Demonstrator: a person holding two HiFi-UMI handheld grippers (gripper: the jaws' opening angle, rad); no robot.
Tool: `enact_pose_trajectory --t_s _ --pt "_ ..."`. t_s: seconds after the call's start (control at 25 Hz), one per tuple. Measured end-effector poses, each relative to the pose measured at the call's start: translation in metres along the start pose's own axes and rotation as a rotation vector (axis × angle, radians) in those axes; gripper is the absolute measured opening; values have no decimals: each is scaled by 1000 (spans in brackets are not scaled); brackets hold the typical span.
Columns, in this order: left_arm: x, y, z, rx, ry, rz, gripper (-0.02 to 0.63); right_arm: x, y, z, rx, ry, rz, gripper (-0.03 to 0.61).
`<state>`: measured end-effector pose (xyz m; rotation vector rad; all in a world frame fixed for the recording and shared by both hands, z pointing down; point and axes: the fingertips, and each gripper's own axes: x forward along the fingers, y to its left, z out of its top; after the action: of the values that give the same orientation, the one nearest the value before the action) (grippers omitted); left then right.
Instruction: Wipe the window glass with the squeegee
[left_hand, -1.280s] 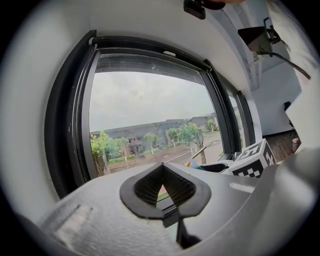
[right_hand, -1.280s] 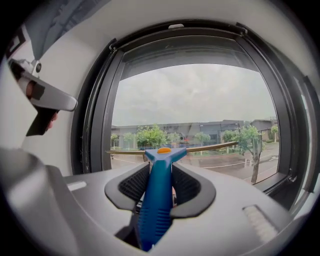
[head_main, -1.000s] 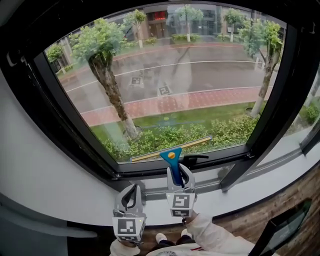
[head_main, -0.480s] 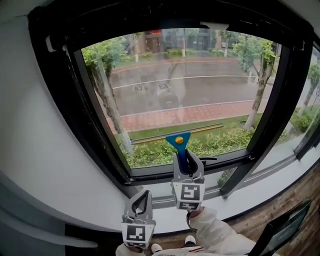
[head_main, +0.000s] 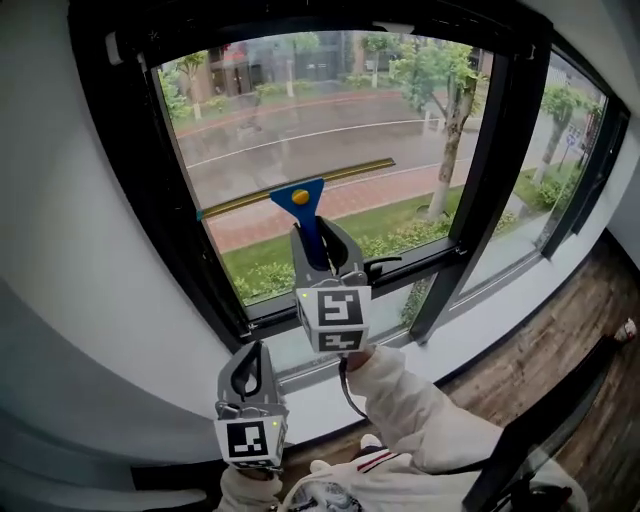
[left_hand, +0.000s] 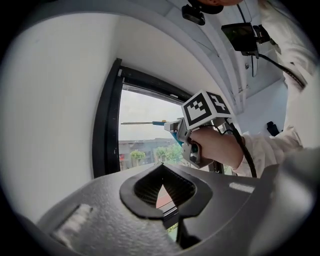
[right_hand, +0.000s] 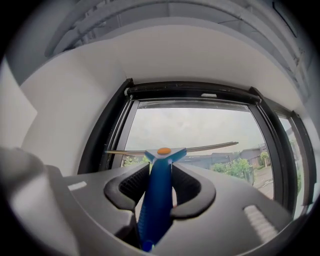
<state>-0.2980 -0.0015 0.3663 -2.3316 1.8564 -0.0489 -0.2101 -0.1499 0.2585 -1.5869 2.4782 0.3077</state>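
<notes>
Right hand-held gripper (head_main: 322, 245) pinching blue handle of squeegee (head_main: 298, 198); blade lies across middle of window glass (head_main: 380, 110), right end tilted up. Left hand-held gripper (head_main: 252, 368) lower, below sill, jaws pressed together, empty.

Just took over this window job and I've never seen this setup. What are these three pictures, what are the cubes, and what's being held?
There is no robot arm: a person holds a two-jaw gripper in each hand, and the marker cubes are part of those grippers. The head view comes from a camera on the person's head, looking down. The other two come from cameras riding on each gripper, looking along its jaws. The right gripper is shut on the blue handle of the squeegee, whose blade sits at about mid-height of the window glass; contact cannot be confirmed. The left gripper hangs lower, away from the glass, jaws together with nothing between them.
</notes>
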Motion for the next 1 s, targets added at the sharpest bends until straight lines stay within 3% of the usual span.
enact_pose_trajectory --t_s 0.28,0.6,0.72,1.0 --pt "-7 1 14 -7 -34 -31 0 17 19 55 -14 -86 9 144" --pt "-17 4 24 18 -48 -22 0 59 35 146 -61 -245 14 144" --pt "-23 4 21 36 -53 -16 0 62 29 148 -75 -242 39 144" --pt "-17 4 17 39 -45 -18 0 73 8 154 30 -253 37 144"
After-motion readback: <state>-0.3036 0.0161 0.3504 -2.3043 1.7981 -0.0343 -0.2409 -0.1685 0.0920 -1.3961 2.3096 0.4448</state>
